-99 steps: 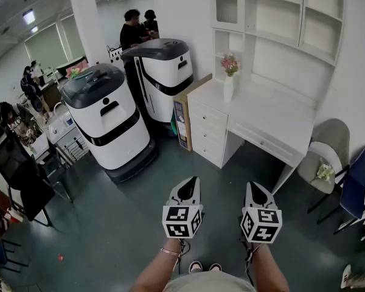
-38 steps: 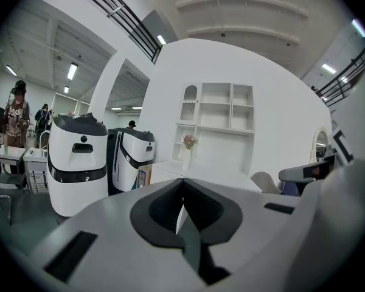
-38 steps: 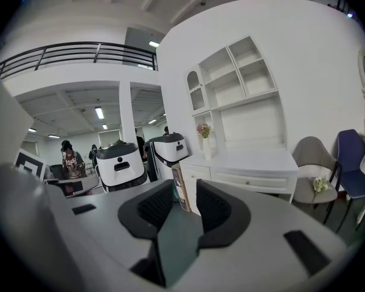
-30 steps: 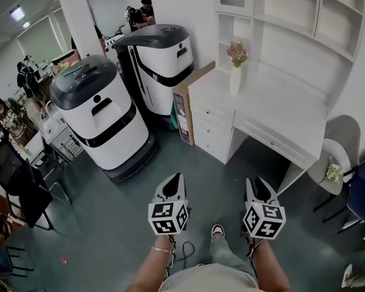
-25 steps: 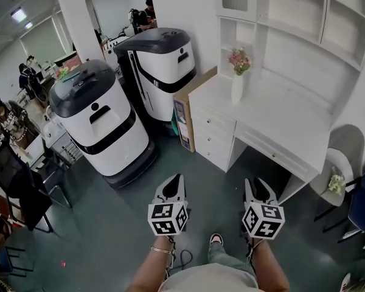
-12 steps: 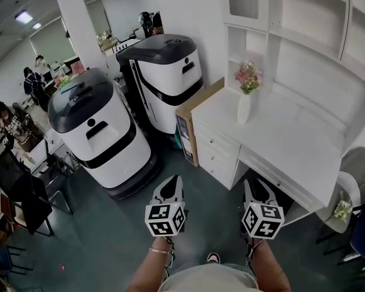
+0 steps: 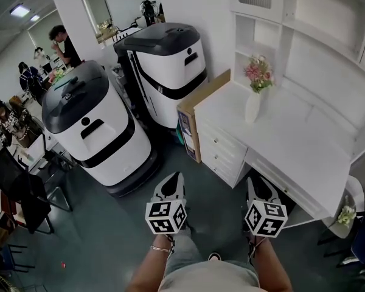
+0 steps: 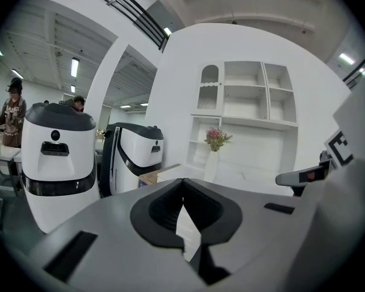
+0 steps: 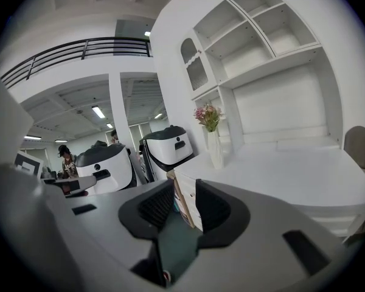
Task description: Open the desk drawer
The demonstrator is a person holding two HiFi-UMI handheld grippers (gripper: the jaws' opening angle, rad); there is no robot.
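Right gripper point(image 7: 256, 182), jaws apart, just narrowing, nothing between them, held near the drawer point(image 7: 298, 197) below the counter's point(image 7: 292, 140) front edge, left gripper point(image 7: 172, 178) alongside, jaws together, empty

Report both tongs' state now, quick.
Left tongs: closed, tips together, holding nothing.
Right tongs: open, have just been closing slightly, nothing between them.

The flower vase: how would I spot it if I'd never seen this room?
Find the white desk under the wall shelves. Near its left end, above the stack of drawers, stands a slim white vase. It alone holds pink flowers.
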